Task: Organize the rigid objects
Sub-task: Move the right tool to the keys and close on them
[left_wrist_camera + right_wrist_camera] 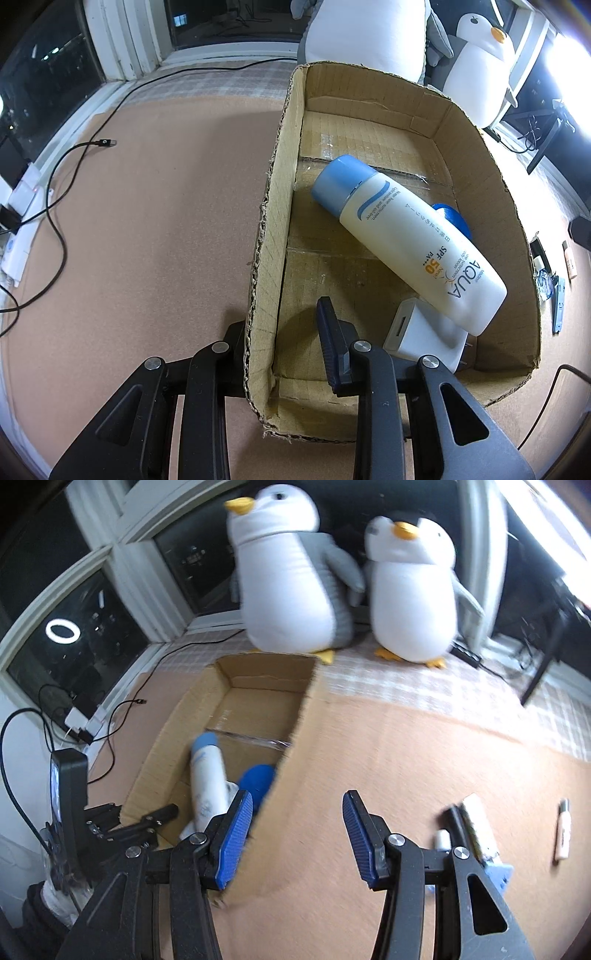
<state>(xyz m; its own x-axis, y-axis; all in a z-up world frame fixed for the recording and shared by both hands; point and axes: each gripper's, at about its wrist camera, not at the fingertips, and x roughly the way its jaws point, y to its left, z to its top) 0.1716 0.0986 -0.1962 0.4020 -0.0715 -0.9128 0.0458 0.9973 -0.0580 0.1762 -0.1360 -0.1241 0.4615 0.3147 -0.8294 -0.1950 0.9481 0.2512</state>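
Observation:
A cardboard box stands open on the brown table. In it lie a white sunscreen bottle with a blue cap, a white charger and a blue round thing under the bottle. My left gripper is shut on the box's near left wall, one finger outside and one inside. In the right wrist view my right gripper hangs open and holds nothing, above the table just right of the box. The bottle shows inside. Small loose items and a white stick lie to the right.
Two plush penguins stand behind the box by the window. A black cable and a power strip lie at the table's left edge. A small blue piece sits behind my right finger.

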